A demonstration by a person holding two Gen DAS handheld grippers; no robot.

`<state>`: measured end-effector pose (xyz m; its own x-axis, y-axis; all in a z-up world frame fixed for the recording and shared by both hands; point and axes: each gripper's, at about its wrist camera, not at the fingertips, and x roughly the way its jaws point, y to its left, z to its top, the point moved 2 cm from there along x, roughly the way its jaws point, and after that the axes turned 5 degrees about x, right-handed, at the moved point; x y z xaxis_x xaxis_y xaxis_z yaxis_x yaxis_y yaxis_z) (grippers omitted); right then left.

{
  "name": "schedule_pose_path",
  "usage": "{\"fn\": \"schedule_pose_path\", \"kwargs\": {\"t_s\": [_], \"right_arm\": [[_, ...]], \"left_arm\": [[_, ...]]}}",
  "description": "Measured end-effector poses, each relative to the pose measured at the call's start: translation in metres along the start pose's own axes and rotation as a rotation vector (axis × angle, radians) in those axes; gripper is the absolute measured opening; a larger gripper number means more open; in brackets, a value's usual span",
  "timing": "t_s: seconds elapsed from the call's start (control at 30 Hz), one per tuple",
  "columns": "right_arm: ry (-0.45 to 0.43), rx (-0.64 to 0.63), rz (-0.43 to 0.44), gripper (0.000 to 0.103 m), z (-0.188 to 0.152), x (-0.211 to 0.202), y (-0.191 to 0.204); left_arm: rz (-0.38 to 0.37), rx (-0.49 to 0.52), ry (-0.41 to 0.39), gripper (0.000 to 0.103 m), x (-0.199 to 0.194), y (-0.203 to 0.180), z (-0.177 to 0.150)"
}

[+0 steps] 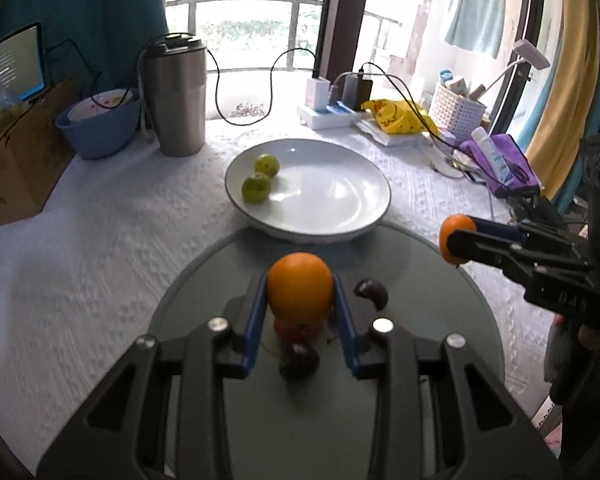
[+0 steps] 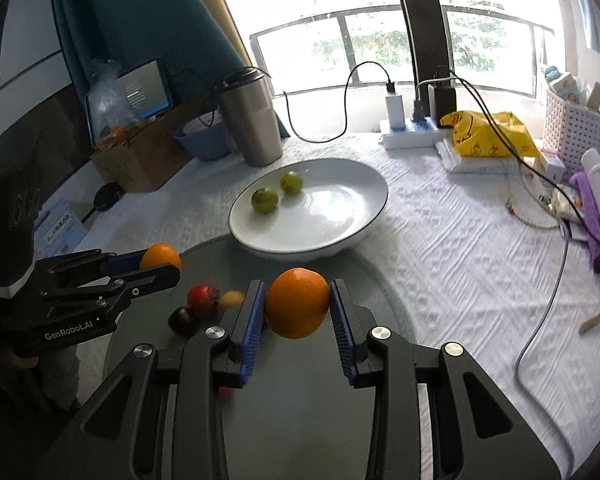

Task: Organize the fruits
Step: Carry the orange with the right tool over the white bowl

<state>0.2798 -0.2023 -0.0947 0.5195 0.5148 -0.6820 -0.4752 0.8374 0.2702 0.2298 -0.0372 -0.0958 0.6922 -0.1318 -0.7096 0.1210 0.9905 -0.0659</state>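
Oranges: one clamped between blue pads of left tongs (image 1: 300, 300), second orange (image 2: 297, 303) pinched in right tongs (image 2: 298, 312); both lifted above grey round tray (image 1: 440, 280). Tongs closed only to fruit width. White plate (image 1: 340, 216) just ahead of both tongs, overlapping tray's far edge, two green fruits (image 1: 261, 180) on its left side. Under left tongs on tray: red tomato (image 2: 201, 296), dark plums (image 1: 372, 292), small yellow fruit (image 2: 231, 299). Steel tumbler (image 1: 176, 96) beyond plate, far left on tabletop (image 1: 100, 240).
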Motion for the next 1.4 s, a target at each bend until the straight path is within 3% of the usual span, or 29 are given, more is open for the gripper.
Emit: {"fn": "schedule_pose_path", "kwargs": {"t_s": [0.77,1.4], "right_arm": [[0.006,0.001,-0.002,0.035,0.055,0.049,-0.021],[0.058,0.006,0.002,0.035,0.083,0.11,-0.029]], "left_arm": [[-0.037,0.023,0.002,0.034,0.065,0.019,0.052],[-0.081,-0.011,0.037,0.034,0.112,0.028,0.068]]}}
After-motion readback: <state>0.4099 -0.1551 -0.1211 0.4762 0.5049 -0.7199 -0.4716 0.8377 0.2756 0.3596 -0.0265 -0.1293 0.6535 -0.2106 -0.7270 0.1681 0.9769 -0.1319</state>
